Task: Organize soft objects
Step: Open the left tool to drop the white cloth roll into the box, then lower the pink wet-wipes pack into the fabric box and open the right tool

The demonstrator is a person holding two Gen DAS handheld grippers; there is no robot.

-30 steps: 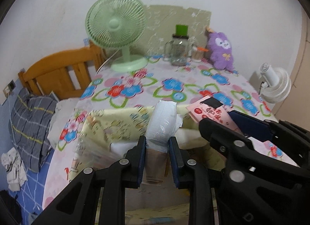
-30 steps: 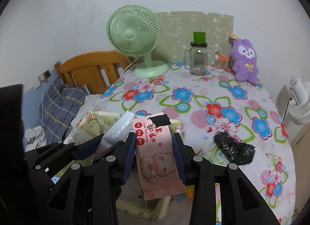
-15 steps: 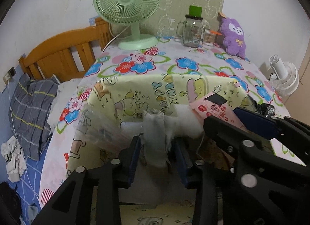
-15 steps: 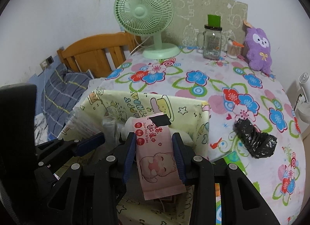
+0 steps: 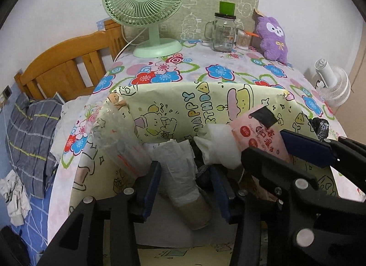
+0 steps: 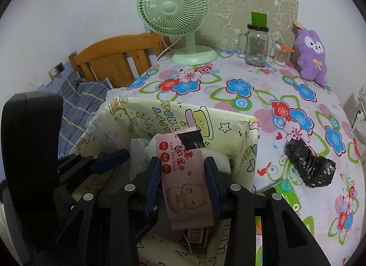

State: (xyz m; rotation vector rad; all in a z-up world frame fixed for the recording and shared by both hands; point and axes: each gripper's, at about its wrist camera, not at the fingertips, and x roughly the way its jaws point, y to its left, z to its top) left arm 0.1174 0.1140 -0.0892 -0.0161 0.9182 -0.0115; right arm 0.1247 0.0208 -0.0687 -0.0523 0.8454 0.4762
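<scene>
The right gripper (image 6: 180, 183) is clamped on the pink wet-wipes pack (image 6: 183, 174), low in frame, its long axis pointing up-frame into the pale-yellow cartoon-print box (image 6: 249, 151) directly beneath. The left gripper (image 5: 186, 188) stands apart around a white plastic-wrapped roll (image 5: 180, 174) lying in the same box.

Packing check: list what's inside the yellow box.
Box holds a paper roll, white padding, clear plastic; the wipes pack hangs over it. The bottom is mostly covered.

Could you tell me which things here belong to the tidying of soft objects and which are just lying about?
Part of the job:
- yellow cartoon box
- tissue roll between the left gripper's fingers
- pink wipes pack in the right gripper
- black plastic bag, possibly next

Just lying about:
- green fan
- glass jar
- purple plush
- white fan
</scene>
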